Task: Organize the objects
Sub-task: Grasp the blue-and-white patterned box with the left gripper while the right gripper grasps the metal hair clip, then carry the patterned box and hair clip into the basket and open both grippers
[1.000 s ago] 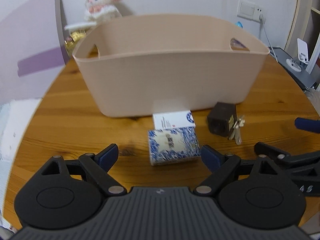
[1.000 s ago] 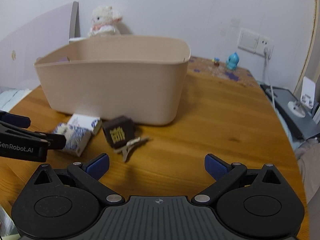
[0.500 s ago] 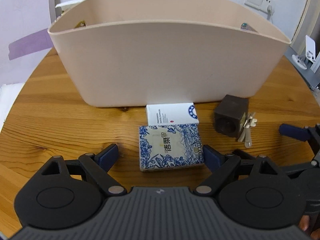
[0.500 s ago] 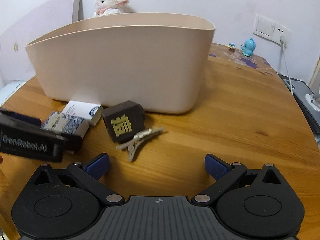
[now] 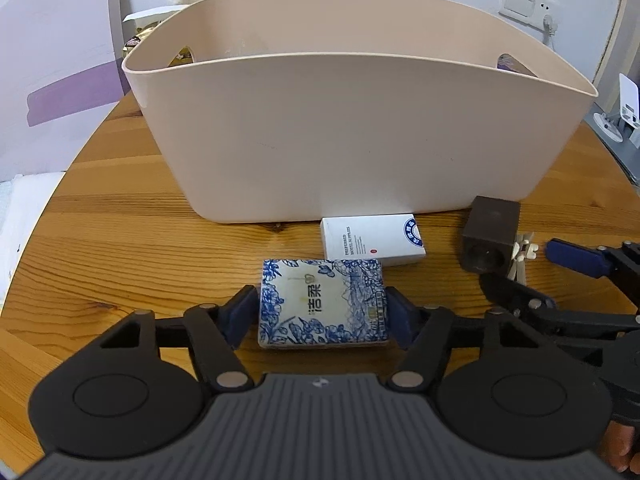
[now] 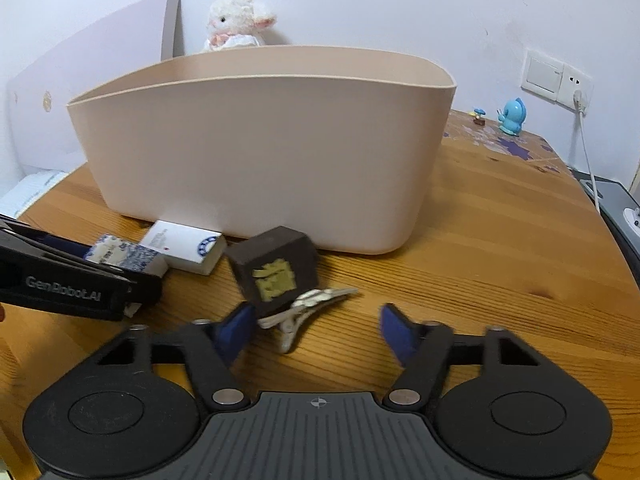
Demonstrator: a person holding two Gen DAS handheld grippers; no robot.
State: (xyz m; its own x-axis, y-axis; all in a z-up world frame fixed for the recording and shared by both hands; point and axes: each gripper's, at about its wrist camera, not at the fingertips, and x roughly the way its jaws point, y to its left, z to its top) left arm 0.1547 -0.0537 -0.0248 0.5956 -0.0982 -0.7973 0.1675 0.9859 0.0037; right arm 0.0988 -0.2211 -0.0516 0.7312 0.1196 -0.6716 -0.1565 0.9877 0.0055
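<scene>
A blue-and-white patterned tissue pack [image 5: 323, 304] lies flat on the wooden table, and my left gripper [image 5: 321, 314] is shut on it, its pads pressing both short sides. Behind the pack lie a white box [image 5: 372, 240] and a dark brown cube [image 5: 490, 240], with a pale hair clip [image 5: 522, 252] beside the cube. A tall beige basket [image 5: 360, 140] stands just beyond them. My right gripper [image 6: 316, 330] is open, low over the table. The hair clip [image 6: 308, 304] lies between its fingers, close to the left pad [image 6: 236, 328]. The cube [image 6: 276, 268] sits just ahead, touching the clip.
A plush lamb [image 6: 236, 20] sits behind the basket next to a pale purple board [image 5: 52, 80]. A blue figurine [image 6: 512, 116] and a wall socket with a cable [image 6: 556, 76] are at the back right. A grey device [image 5: 616, 144] lies past the right edge.
My left gripper moved forward and closed onto the tissue pack. My right gripper came closer to the clip and cube, and its fingers narrowed.
</scene>
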